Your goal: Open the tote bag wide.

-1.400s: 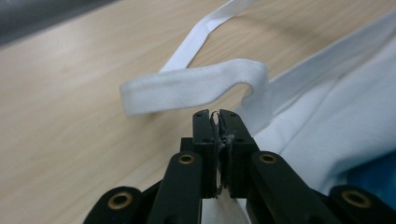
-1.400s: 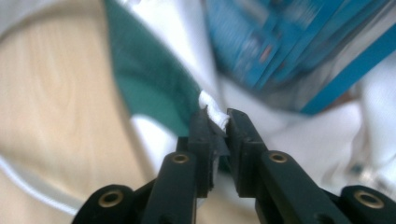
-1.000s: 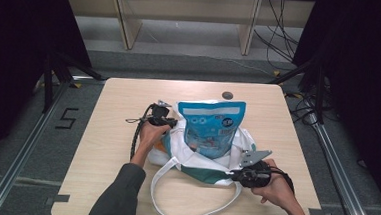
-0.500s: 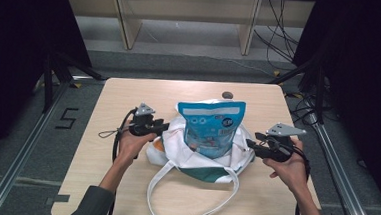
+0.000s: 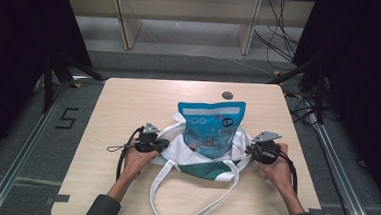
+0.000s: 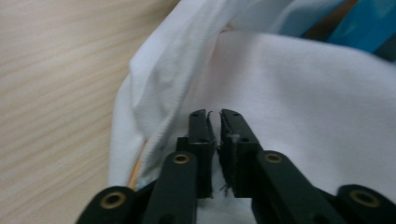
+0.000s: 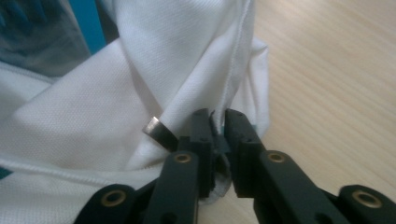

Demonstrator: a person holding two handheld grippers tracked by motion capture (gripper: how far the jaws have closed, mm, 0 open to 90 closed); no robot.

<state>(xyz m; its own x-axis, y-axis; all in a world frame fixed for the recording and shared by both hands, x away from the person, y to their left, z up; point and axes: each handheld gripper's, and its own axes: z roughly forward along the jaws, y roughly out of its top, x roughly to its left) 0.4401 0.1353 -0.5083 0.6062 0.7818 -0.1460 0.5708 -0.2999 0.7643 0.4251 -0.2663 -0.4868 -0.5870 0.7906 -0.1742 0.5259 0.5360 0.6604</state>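
Note:
A white tote bag [image 5: 176, 142] with a green band lies on the wooden table [image 5: 133, 104], its long straps [image 5: 192, 210] looping toward the front edge. A blue snack pouch [image 5: 210, 124] sticks out of its mouth toward the far side. My left gripper [image 5: 163, 146] pinches the bag's left edge, with its jaws nearly together on white cloth [image 6: 299, 93] in the left gripper view [image 6: 214, 122]. My right gripper [image 5: 249, 150] is shut on a fold of the bag's right edge [image 7: 187, 60], with fabric caught between the jaws [image 7: 215, 122]. Blue pouch corners [image 6: 369, 23] [image 7: 28, 37] show behind the cloth.
A small dark round hole [image 5: 227, 95] sits near the table's far edge. Bare tabletop [image 7: 327, 70] lies to either side of the bag. Shelving legs [image 5: 126, 23] and cables [image 5: 279, 22] stand on the floor beyond the table.
Both hands moved to the bag's two sides, then slid nearer the front edge. The bag's mouth now stretches between the grippers around the pouch.

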